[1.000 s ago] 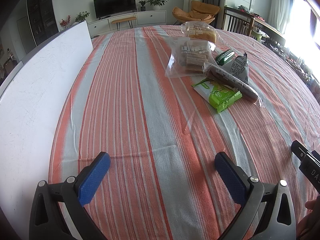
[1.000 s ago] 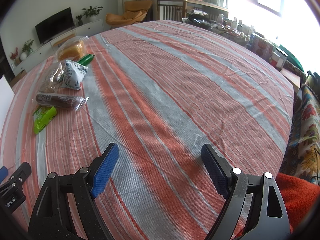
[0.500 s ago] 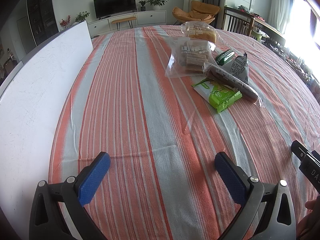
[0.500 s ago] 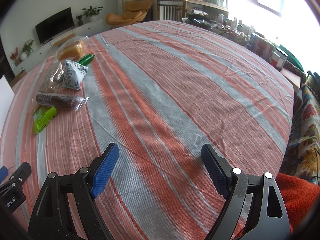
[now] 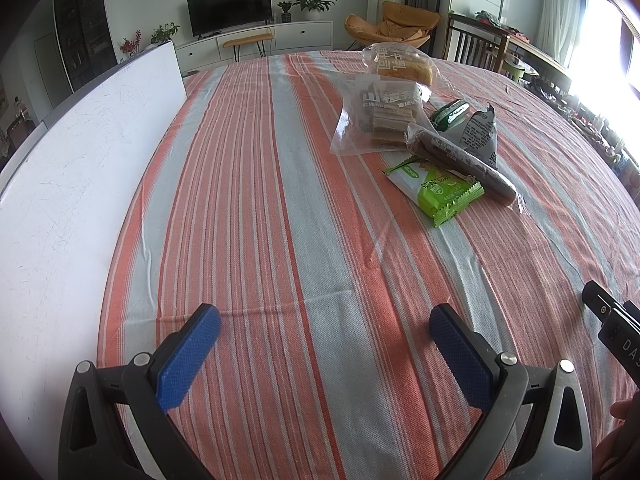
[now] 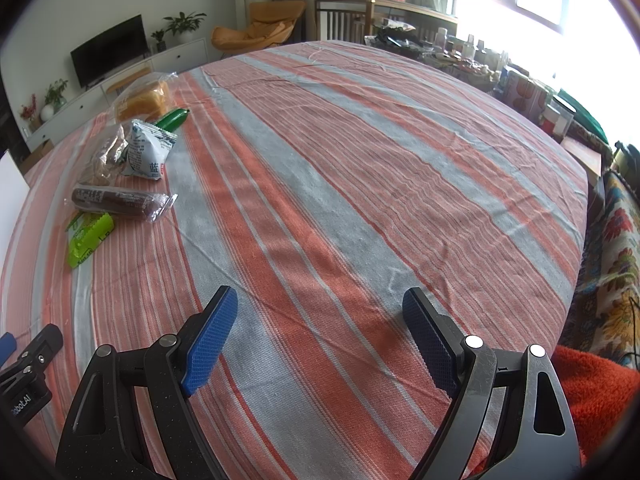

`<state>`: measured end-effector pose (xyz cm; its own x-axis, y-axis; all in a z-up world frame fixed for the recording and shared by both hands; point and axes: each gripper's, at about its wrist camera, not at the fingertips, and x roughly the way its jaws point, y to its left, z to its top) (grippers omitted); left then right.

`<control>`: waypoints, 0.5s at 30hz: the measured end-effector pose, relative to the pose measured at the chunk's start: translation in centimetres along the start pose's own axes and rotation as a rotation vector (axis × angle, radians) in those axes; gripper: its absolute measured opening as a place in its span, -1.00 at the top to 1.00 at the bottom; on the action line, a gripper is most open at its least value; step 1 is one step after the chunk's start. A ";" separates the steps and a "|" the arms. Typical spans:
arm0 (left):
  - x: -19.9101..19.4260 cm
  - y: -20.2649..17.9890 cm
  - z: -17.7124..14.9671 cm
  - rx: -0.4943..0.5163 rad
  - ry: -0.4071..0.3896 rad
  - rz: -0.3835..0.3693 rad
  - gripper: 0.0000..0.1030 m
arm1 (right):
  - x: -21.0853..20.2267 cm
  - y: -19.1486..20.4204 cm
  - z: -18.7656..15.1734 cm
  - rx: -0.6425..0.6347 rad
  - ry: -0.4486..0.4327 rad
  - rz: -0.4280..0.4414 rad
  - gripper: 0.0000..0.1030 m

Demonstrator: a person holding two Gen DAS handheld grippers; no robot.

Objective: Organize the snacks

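Several snacks lie grouped on the striped tablecloth (image 5: 260, 200). In the left wrist view they sit far ahead to the right: a green wafer pack (image 5: 438, 188), a dark sausage-shaped roll (image 5: 460, 156) in clear wrap, a clear bag of brown slices (image 5: 380, 120), a bagged bread loaf (image 5: 402, 66), a white-grey pouch (image 5: 480, 136) and a small green packet (image 5: 450, 112). My left gripper (image 5: 324, 326) is open and empty, well short of them. In the right wrist view the same pile is at far left: roll (image 6: 120, 200), green pack (image 6: 88, 236), pouch (image 6: 148, 152). My right gripper (image 6: 320, 316) is open and empty.
A white board (image 5: 68, 184) stands along the table's left side. The table's right edge drops to a patterned sofa cover (image 6: 612, 272) and a red blanket (image 6: 592, 392). The right gripper's body (image 5: 616, 332) shows at the left view's right edge. Clutter lines a far side table (image 6: 460, 56).
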<state>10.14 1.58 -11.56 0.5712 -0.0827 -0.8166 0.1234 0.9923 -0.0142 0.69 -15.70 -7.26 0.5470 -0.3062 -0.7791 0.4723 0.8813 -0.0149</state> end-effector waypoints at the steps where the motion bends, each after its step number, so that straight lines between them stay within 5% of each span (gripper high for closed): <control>1: 0.0 0.0 0.0 0.000 0.000 0.000 -1.00 | 0.0 0.0 0.0 0.000 0.000 0.000 -0.70; 15: 0.0 0.0 0.0 0.000 -0.002 0.000 -1.00 | 0.1 0.1 0.0 0.000 0.000 0.000 -0.70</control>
<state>10.13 1.57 -11.57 0.5731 -0.0825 -0.8153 0.1228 0.9923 -0.0141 0.79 -15.64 -7.34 0.5474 -0.3060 -0.7789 0.4719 0.8815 -0.0147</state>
